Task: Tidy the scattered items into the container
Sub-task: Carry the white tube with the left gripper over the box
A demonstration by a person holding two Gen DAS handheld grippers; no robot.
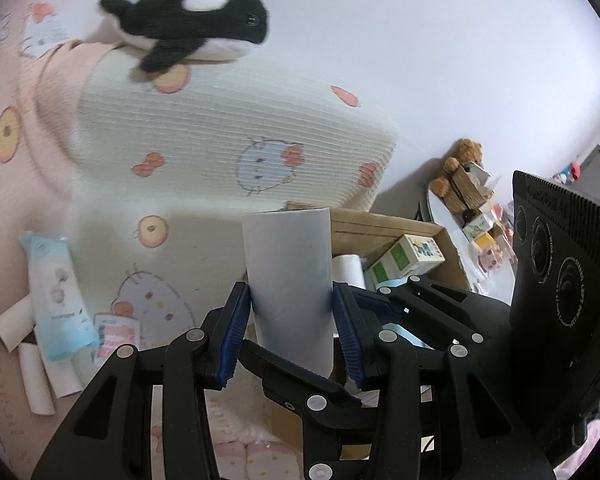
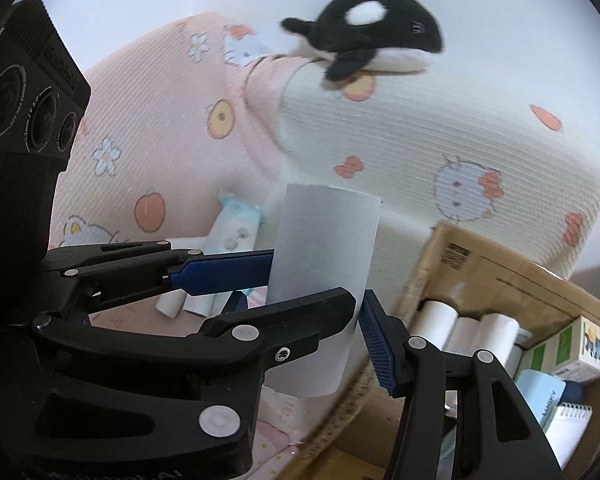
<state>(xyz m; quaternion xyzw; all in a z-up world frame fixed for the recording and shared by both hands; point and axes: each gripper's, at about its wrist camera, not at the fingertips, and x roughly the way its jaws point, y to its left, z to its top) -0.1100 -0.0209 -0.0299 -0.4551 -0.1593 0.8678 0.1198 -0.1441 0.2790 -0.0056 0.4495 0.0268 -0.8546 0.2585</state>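
Left wrist view: the left tongs (image 1: pixel 290 294) are clamped on a white paper roll (image 1: pixel 288 248), with a blue pad (image 1: pixel 236 320) pressed to each side of it, low down. The roll stands nearly upright in the grip, lifted off the bedding. Just behind it and to the right is an open cardboard box (image 1: pixel 384 226), with a green and white carton (image 1: pixel 404 260) and another white roll in it. The held roll is in front of the box, not inside it.

Off to the left, a pale blue tissue pack (image 1: pixel 56 296) lies on the patterned bedding (image 1: pixel 172 264) among a few loose white tubes (image 1: pixel 34 376). A plush orca (image 1: pixel 196 20) sits on top of a white pillow (image 1: pixel 228 128).

Right wrist view: the right tongs (image 2: pixel 358 304) are half closed round the same roll. The right blue pad rests against the roll's edge, while the left finger crosses in front of the roll and hides its own pad. It looks like a grip, though that side cannot be seen. A blue-padded finger of the left tongs reaches in from the left and meets the roll higher up.

From here the roll hangs above the edge of the bed, just beside the box's near wall. The box holds a row of white rolls (image 2: pixel 468 328), the carton, a blue case (image 2: pixel 548 396) and a small notepad (image 2: pixel 568 424).
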